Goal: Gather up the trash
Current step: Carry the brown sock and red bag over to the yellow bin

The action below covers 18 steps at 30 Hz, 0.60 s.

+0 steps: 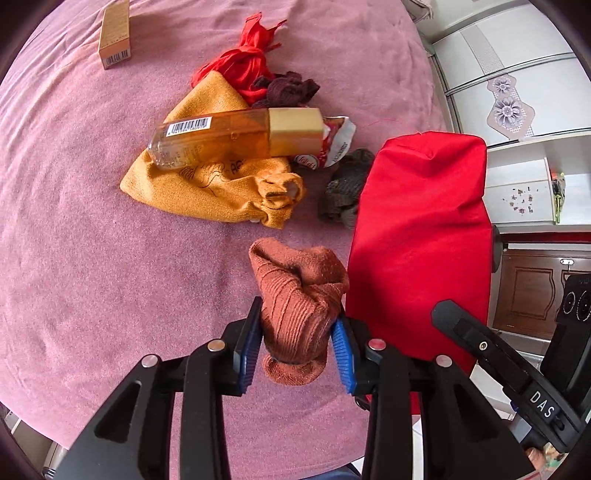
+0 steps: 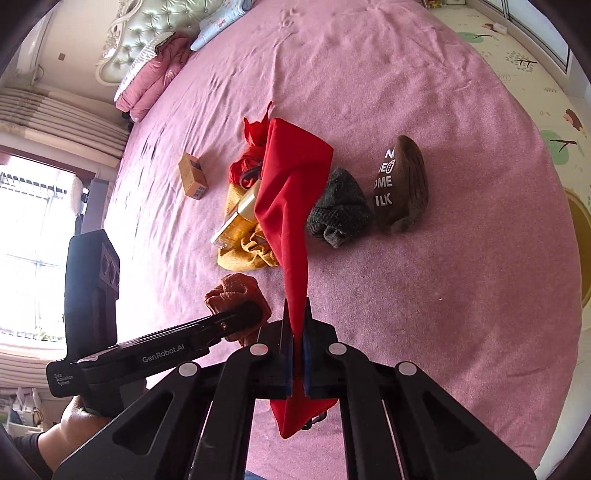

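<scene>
Pink-covered bed [image 1: 92, 240] carries the litter, heaped mid-bed. My right gripper [image 2: 295, 354] is clamped on the hanging red cloth bag [image 1: 417, 229], its mouth pinched flat. Beside it my left gripper [image 1: 295, 339] squeezes a balled rust-brown knitted sock [image 1: 299, 295], lifted off the cover. Risk, as I judge it: with no open mouth, the sock drops outside the bag.

— What lettering is being shown on the hardware?
— "DAS" is being displayed on the right gripper [image 1: 543, 404]; "GenRobot.AI" and "Data Acquisition System" are being displayed on the left gripper [image 2: 162, 358].
— And on the bed?
— White letters, partly "OME" and "ILK", are being shown on the brown pouch [image 2: 400, 184]. Barcodes are being carried by the bottle [image 1: 229, 138] and the small box [image 1: 115, 33], digits unreadable.
</scene>
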{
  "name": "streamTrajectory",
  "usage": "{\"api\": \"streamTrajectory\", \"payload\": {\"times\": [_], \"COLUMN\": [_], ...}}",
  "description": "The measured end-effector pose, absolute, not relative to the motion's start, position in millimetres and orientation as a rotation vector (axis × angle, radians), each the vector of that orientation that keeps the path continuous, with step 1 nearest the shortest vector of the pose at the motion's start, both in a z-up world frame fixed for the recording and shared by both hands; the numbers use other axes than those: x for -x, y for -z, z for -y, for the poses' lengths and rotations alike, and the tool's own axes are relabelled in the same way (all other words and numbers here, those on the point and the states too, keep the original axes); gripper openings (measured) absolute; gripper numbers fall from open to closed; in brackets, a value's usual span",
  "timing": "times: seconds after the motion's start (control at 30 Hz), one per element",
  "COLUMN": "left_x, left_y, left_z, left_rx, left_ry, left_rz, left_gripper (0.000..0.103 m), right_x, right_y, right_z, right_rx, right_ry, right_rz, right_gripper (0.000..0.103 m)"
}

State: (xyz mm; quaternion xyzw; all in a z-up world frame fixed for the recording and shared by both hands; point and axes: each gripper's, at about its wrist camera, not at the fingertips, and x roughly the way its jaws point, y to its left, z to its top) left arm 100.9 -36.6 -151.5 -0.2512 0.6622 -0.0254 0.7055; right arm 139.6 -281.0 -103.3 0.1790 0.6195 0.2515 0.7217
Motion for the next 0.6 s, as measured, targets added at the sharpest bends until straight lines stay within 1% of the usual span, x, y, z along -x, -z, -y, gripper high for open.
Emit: {"api": "streamTrajectory", "payload": {"times": [0.13, 0.23, 0.37, 0.6], "left_x": [-100, -104, -114, -138], "left_y": [131, 120, 106, 97], "left_z": [52, 81, 140, 220], "left_rx": [0.527, 0.496, 0.439, 0.336], "left_ry": [0.101, 0.143, 0.205, 0.333], "left_rz": [-1.468, -1.469, -1.466, -1.478], "left_gripper": [0.036, 0.036, 0.036, 0.036], "right_x": [-134, -131, -127, -118], "right_y": [81, 72, 64, 64], "right_z": [305, 327, 363, 432], "right_rx": [-0.427, -0.454, -0.492, -0.562], "right_ry": [-0.527, -0.489, -0.424, -0.29], "right_rz": [-1.322, -1.293, -1.261, -1.213], "right_gripper": [0.004, 0.004, 0.004, 0.004]}}
